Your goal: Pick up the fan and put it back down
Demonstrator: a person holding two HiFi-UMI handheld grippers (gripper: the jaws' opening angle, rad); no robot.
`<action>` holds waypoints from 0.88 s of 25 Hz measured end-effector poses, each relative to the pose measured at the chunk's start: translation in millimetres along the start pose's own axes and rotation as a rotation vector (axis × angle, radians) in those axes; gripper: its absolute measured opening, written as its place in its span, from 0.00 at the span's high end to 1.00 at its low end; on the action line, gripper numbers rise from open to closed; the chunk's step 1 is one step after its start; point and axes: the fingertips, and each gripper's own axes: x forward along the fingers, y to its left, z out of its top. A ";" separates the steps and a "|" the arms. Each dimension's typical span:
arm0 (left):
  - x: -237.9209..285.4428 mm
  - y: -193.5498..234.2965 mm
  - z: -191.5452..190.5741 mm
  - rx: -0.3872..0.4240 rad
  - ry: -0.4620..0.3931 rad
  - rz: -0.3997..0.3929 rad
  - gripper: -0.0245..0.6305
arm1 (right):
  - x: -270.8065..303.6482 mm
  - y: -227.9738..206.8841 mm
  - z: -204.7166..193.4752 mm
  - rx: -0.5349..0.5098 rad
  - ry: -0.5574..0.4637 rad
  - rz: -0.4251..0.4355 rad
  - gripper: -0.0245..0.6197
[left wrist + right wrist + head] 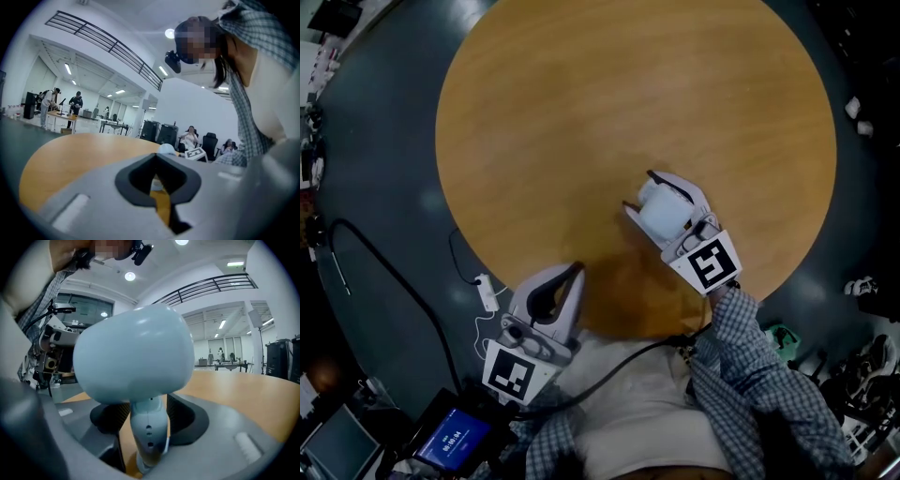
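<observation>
Now at grasp or release: fan [664, 214] stands on the table [581, 103].
Head view: right gripper [639, 190] straddles it, left gripper [577, 270] waits near the edge. Left gripper view: jaws together, empty. Right gripper view: jaws apart round the stem, not pinching, which fits pre-grip or post-release.

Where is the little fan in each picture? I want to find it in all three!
Head view: the fan is right of the middle, between the jaws of the right gripper.
Left gripper view: the fan is small and far off, just right of the middle.
Right gripper view: the fan is huge and fills the middle.
Shared landmark: the round wooden table.
</observation>
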 end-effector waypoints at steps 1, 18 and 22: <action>0.9 0.7 0.6 -0.002 0.002 0.004 0.96 | 0.2 -3.1 4.2 0.001 -0.015 -0.007 0.63; 17.8 -9.6 13.4 0.037 -0.051 -0.068 0.96 | -40.3 -24.9 35.3 0.009 -0.067 -0.115 0.80; 26.3 -16.9 24.8 0.050 -0.090 -0.109 0.96 | -58.2 -25.8 51.1 -0.004 -0.057 -0.143 0.80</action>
